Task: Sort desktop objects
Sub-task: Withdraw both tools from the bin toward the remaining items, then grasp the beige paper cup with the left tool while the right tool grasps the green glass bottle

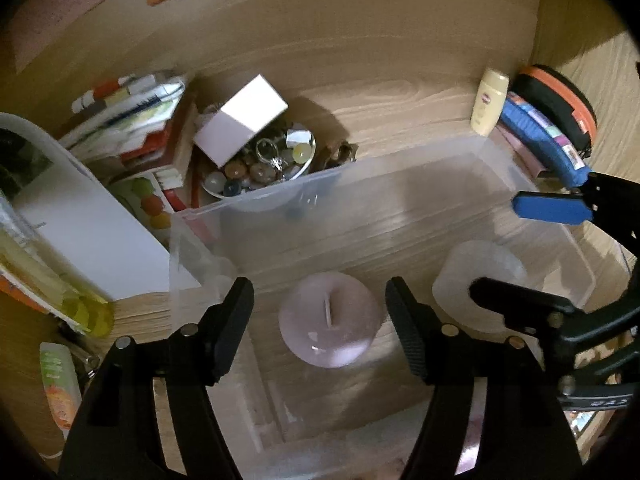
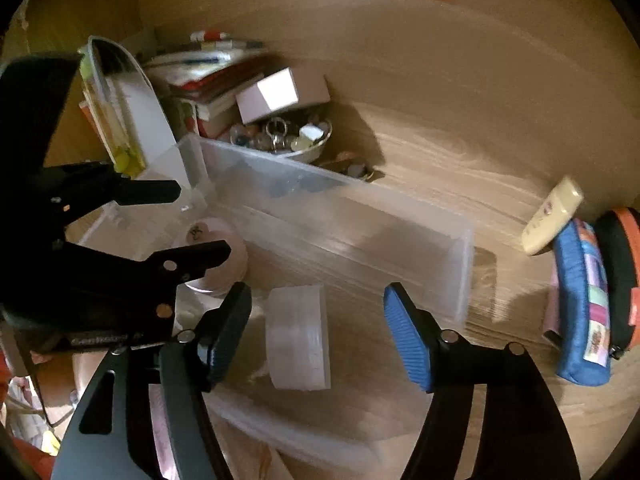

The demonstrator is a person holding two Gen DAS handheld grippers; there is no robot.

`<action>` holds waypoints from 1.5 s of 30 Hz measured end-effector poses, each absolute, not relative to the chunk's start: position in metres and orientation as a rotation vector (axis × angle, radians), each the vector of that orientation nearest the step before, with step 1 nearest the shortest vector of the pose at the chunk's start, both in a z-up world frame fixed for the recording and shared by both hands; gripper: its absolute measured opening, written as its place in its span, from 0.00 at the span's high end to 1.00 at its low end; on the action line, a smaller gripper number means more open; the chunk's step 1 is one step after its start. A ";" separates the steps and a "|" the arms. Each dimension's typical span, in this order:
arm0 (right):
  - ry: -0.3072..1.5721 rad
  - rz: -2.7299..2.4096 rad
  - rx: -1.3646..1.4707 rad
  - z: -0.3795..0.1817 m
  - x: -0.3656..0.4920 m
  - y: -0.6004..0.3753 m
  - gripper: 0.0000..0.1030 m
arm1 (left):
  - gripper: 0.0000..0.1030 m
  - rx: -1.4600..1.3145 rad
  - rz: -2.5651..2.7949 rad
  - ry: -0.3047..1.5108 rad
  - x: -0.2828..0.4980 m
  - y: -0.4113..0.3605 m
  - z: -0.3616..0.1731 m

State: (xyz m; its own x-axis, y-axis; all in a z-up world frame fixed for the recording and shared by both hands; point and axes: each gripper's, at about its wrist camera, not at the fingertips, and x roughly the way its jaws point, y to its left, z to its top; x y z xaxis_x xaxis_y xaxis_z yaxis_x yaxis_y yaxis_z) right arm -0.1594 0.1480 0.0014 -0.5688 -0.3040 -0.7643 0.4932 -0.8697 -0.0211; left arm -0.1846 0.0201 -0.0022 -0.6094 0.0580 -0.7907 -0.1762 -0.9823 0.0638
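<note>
A clear plastic bin (image 1: 440, 164) (image 2: 460, 264) stands on the wooden desk. Inside it lie a round lilac candle (image 1: 330, 318) (image 2: 222, 258) and a white translucent round block (image 1: 480, 280) (image 2: 298, 336). My left gripper (image 1: 320, 320) is open and empty, its black jaws on either side of the candle, above it. My right gripper (image 2: 316, 332) is open and empty, with blue pads (image 2: 404, 336), around the white block. The right gripper also shows in the left wrist view (image 1: 516, 248), and the left gripper in the right wrist view (image 2: 200, 220).
Behind the bin stand a bowl of beads and keys (image 1: 260, 164) (image 2: 292, 140) with a white box (image 1: 240, 120) on top, and stacked books (image 1: 128, 120). A cream bottle (image 1: 488, 100) (image 2: 554, 216), blue pouch (image 2: 580, 312) and orange-black case (image 1: 560, 104) lie at the right.
</note>
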 end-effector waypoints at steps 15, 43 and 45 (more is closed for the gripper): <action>0.372 -2.542 0.867 0.043 -0.062 0.174 0.19 | 0.12 -1.108 2.819 0.169 -0.112 0.012 0.047; 0.153 -2.568 1.157 -0.044 0.003 0.215 0.14 | 0.06 -1.286 2.655 0.274 -0.014 0.013 -0.033; 0.159 -2.566 1.166 -0.047 0.003 0.213 0.14 | 0.06 -1.298 2.643 0.276 -0.021 0.016 -0.036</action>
State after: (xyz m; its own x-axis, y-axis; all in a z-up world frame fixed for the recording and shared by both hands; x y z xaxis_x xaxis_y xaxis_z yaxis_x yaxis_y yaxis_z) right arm 0.0030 0.2133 -0.0470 -0.6172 -0.2394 -0.7495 0.3300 -0.9435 0.0296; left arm -0.0211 0.0163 -0.0357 -0.6012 0.0821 -0.7949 -0.2448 -0.9658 0.0854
